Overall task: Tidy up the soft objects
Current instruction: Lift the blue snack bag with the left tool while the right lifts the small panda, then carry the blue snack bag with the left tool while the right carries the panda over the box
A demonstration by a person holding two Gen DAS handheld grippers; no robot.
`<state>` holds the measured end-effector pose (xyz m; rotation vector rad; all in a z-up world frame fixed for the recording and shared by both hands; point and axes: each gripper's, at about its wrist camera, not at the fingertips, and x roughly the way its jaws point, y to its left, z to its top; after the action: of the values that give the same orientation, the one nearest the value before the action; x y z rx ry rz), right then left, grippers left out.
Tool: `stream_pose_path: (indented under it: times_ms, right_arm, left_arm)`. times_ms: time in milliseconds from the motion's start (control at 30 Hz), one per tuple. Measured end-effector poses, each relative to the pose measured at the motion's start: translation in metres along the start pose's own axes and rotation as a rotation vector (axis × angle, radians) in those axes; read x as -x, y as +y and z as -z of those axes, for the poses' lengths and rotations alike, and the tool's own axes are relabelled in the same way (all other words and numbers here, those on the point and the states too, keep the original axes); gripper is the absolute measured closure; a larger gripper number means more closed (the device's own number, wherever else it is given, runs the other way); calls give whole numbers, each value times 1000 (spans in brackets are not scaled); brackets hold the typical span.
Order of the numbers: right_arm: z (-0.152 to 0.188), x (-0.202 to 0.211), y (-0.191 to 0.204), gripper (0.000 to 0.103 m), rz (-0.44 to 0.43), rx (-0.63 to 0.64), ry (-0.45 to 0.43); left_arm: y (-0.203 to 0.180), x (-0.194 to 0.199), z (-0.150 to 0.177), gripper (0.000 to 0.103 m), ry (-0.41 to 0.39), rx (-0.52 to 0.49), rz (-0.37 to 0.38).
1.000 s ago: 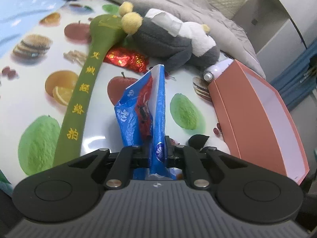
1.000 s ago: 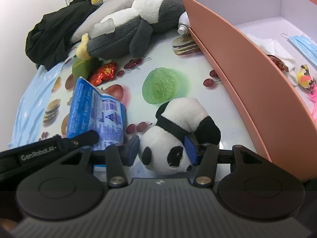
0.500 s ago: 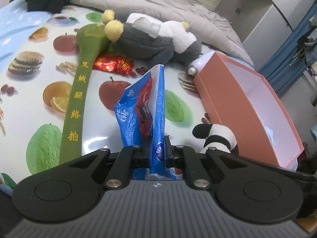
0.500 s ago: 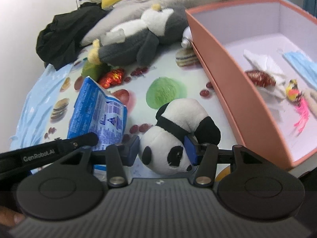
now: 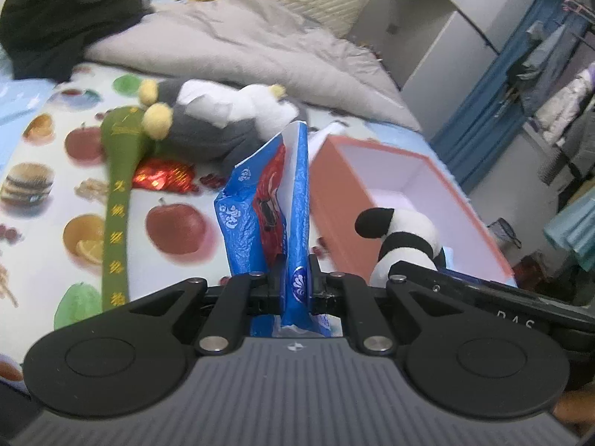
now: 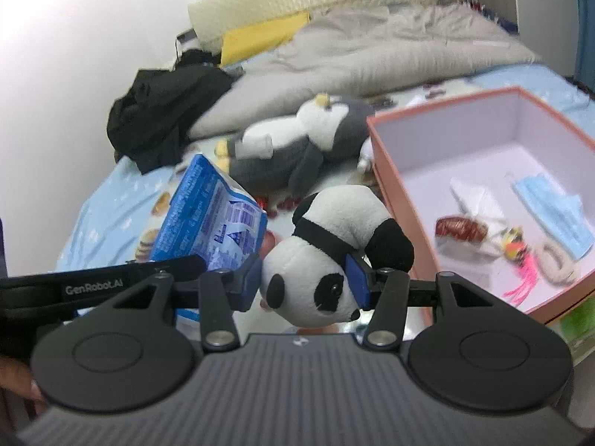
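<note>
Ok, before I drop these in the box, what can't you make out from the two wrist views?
- Blue packet: its bottom, left wrist view, hidden by the left hand-held gripper.
- Panda: its body behind the head, right wrist view.
- Box: near corner, cut off by the right hand-held gripper.
- Box contents: too blurred to name all.

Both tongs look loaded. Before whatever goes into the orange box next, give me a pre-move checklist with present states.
1. Left tongs shut on blue packet: ok.
2. Right tongs shut on panda plush: ok.
3. Orange box open on top: ok.
4. Free floor space inside the box beside face mask and red wrapper: ok.
5. Packet's contents and weight: cannot tell.
6. Penguin plush left on the cloth: not ok.
</note>
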<state>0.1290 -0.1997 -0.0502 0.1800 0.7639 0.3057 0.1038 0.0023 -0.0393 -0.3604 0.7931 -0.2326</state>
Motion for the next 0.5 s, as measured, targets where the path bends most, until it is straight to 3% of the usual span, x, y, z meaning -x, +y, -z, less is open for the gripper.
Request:
stream_pose_path:
  times_ms: [267, 500]
  right_arm:
    - [-11, 48, -14, 50, 47, 15, -100]
    - [-23, 69, -45, 50, 123, -9, -159]
  left_arm:
    - [-46, 12, -18, 91, -25, -73, 84]
    - [-94, -14, -32, 91, 5, -150, 163]
